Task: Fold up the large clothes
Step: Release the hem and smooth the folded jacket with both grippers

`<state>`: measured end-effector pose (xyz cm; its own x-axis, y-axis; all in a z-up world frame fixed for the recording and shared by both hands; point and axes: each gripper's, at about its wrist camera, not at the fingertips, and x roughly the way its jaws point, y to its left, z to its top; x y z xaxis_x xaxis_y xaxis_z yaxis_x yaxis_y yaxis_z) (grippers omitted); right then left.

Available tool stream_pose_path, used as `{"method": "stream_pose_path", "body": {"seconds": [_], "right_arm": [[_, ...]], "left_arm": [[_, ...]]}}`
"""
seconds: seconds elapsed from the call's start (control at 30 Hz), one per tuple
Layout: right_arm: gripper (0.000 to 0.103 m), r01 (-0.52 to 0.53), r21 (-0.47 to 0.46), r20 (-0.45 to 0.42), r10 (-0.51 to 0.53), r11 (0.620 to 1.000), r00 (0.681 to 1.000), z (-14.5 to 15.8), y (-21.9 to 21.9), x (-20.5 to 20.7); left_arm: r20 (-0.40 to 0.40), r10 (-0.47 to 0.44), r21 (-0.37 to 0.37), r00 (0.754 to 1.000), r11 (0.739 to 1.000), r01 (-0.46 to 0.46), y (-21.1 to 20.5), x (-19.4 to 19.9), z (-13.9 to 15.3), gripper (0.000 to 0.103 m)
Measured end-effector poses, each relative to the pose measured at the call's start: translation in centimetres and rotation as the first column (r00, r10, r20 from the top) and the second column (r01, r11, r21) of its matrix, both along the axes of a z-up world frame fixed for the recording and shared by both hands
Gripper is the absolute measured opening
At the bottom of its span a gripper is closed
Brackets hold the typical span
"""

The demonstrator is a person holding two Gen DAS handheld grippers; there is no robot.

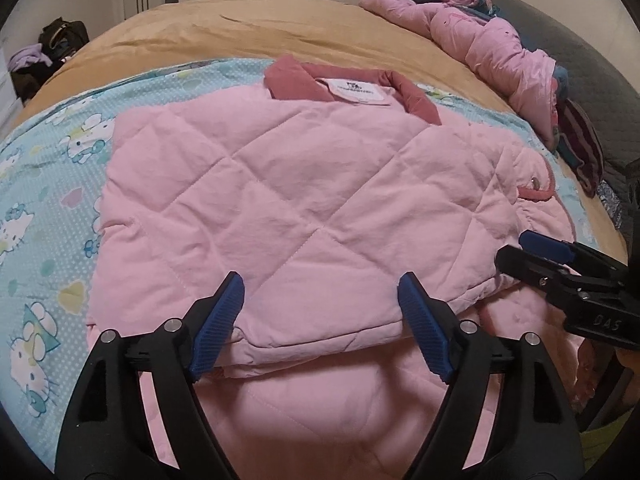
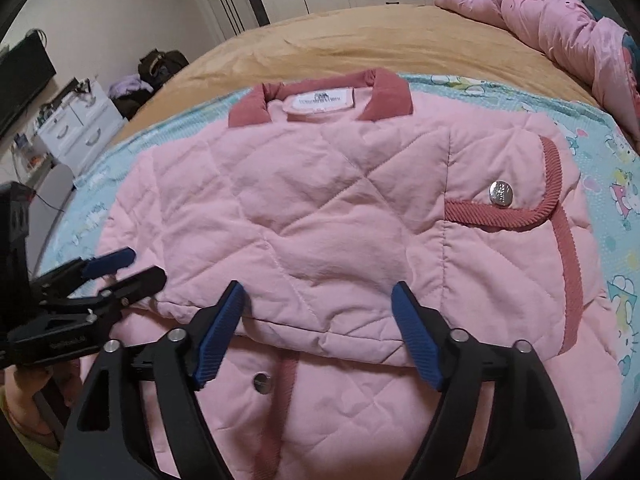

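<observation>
A pink quilted jacket (image 1: 280, 208) with a dark rose collar (image 1: 296, 80) lies partly folded on a light blue cartoon-print sheet (image 1: 44, 208); it also shows in the right wrist view (image 2: 320, 216), with a rose-trimmed pocket flap and a silver snap (image 2: 500, 193). My left gripper (image 1: 320, 292) is open and empty just above the jacket's near folded edge. My right gripper (image 2: 318, 300) is open and empty over the same edge, further right. Each gripper also shows from the side in the other's view: the right one (image 1: 516, 250) and the left one (image 2: 144, 266).
The sheet lies on a tan bedspread (image 1: 248, 28). A crumpled pink duvet (image 1: 500, 44) is heaped at the bed's far right. A dark bag and clothes (image 2: 160, 66) and white drawers (image 2: 80, 128) stand beside the bed at left.
</observation>
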<state>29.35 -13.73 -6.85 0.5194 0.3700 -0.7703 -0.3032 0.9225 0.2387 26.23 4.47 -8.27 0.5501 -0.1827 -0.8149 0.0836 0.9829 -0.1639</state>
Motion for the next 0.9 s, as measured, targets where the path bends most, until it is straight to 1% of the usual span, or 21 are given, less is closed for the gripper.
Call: {"method": "stream_pose_path", "body": {"seconds": [0.03, 0.07, 0.1, 0.13, 0.23, 0.37, 0.5, 0.57, 0.7, 0.8, 0.9], "right_arm": [[0.085, 0.012, -0.011, 0.018, -0.012, 1.000, 1.000, 0.4, 0.0, -0.2], [0.092, 0.025, -0.019, 0.036, -0.025, 0.999, 0.999, 0.9, -0.1, -0.4], [0.096, 0.036, -0.019, 0.058, -0.035, 0.999, 0.998, 1.3, -0.3, -0.6], [0.097, 0.047, -0.010, 0.075, -0.046, 0.999, 0.996, 1.8, -0.5, -0.8], [0.099, 0.080, 0.012, 0.098, -0.080, 0.997, 0.992, 2.5, -1.2, -1.2], [0.099, 0.113, 0.051, 0.121, -0.118, 0.992, 0.986, 3.3, -2.2, -2.0], [0.099, 0.143, 0.100, 0.128, -0.155, 0.985, 0.980, 3.8, -3.3, -2.9], [0.099, 0.150, 0.109, 0.127, -0.163, 0.983, 0.978, 4.0, -3.7, -3.5], [0.099, 0.174, 0.132, 0.142, -0.192, 0.976, 0.971, 4.7, -4.6, -4.7], [0.099, 0.185, 0.167, 0.156, -0.211, 0.968, 0.965, 5.5, -5.3, -5.6], [0.099, 0.193, 0.179, 0.167, -0.223, 0.965, 0.960, 6.3, -5.7, -6.8]], "left_arm": [[0.005, 0.001, -0.003, 1.000, 1.000, -0.001, 0.1, -0.1, 0.3, 0.079], [0.016, 0.007, -0.009, 1.000, 1.000, -0.006, 0.2, -0.3, 0.8, 0.085], [0.028, 0.013, -0.009, 1.000, 1.000, -0.013, 0.3, -0.4, 1.2, 0.091], [0.038, 0.018, -0.007, 0.999, 1.000, -0.018, 0.4, -0.4, 1.5, 0.093], [0.054, 0.026, -0.013, 0.998, 1.000, -0.025, 0.6, -0.7, 2.3, 0.094], [0.044, 0.040, -0.015, 0.998, 0.999, -0.040, 0.6, -0.8, 2.6, 0.094], [0.042, 0.056, -0.035, 0.998, 0.998, -0.055, 0.9, -1.1, 3.1, 0.094], [0.053, 0.046, -0.040, 0.998, 0.998, -0.044, 0.8, -1.5, 3.6, 0.094], [0.080, 0.035, -0.022, 0.996, 0.999, -0.034, 0.5, -2.5, 4.4, 0.094], [0.096, 0.040, -0.018, 0.995, 0.999, -0.038, 0.7, -3.1, 5.0, 0.094], [0.115, 0.052, -0.029, 0.992, 0.998, -0.049, 1.1, -3.8, 5.6, 0.094]]}}
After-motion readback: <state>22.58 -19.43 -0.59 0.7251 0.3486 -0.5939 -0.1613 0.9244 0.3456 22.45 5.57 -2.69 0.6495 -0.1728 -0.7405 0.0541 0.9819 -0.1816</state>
